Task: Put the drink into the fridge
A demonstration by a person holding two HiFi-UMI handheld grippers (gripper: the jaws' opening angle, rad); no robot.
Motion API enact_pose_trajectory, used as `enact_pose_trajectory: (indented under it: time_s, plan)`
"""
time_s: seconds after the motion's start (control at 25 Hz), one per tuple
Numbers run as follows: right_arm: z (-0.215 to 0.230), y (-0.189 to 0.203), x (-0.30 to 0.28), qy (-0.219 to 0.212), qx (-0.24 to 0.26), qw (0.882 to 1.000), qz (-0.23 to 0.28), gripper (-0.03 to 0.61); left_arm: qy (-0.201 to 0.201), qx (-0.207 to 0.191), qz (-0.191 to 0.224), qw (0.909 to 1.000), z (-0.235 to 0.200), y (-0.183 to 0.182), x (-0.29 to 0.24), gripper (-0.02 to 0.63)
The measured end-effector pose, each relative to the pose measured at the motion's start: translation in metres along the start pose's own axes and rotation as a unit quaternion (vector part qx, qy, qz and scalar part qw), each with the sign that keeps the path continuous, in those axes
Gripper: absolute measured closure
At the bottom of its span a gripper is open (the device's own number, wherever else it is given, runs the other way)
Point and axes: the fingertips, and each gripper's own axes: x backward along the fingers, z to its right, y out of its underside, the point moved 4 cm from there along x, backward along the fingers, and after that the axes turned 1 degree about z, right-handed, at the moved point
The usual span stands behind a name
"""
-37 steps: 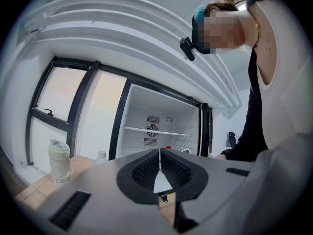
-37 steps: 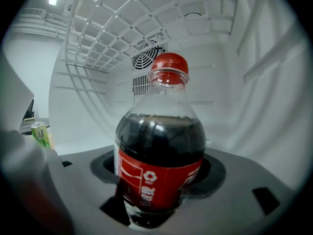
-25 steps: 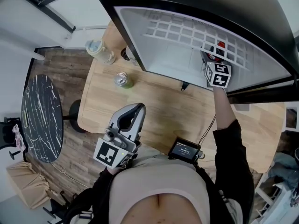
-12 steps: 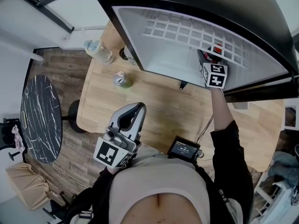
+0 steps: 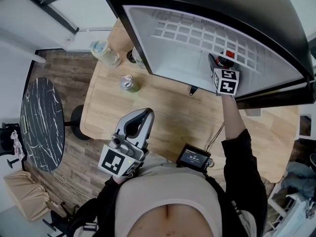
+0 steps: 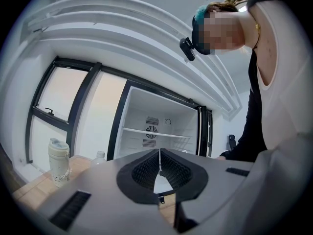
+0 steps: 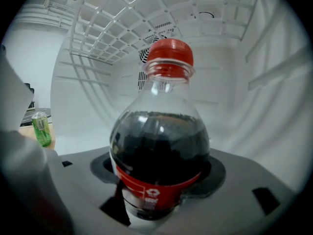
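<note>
Pale wooden bench (image 5: 163,107) runs beneath the open fridge (image 5: 173,58), whose white walls and wire shelf (image 7: 112,18) fill the right gripper view. The right tongs (image 5: 220,61) are clamped on a cola bottle (image 7: 159,146) with a red cap, gripping it low on the labelled body, which keeps it upright. Bottle and tongs are inside the fridge cavity, under the wire shelf. Whether the bottle's base rests on anything cannot be seen. The left tongs (image 6: 159,163) are closed on nothing and held near the person's body, apparently to leave the reaching arm room. A green can (image 5: 129,83) stands on the bench, well apart from the bottle.
</note>
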Motion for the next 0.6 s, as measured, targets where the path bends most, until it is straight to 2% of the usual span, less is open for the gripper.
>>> enact_pose_trajectory:
  time_s: [0.16,0.36,0.6]
  plan:
    - [-0.0015,0.0022,0.0001,-0.001,-0.003,1.0,-0.008,0.241,0.002,0.001,0.0,1.0,0.0021,0.0007,0.0008,0.598]
    - [0.0002,0.0096,0.0024,-0.002,-0.059,0.998,-0.014,0.243,0.003,0.002,0.0,1.0,0.0035,0.0004,0.0026,0.598]
    - [0.0001,0.0097,0.0027,0.004,-0.067,0.998,-0.015,0.243,0.001,-0.001,0.001,1.0,0.0035,-0.0017,0.006,0.598]
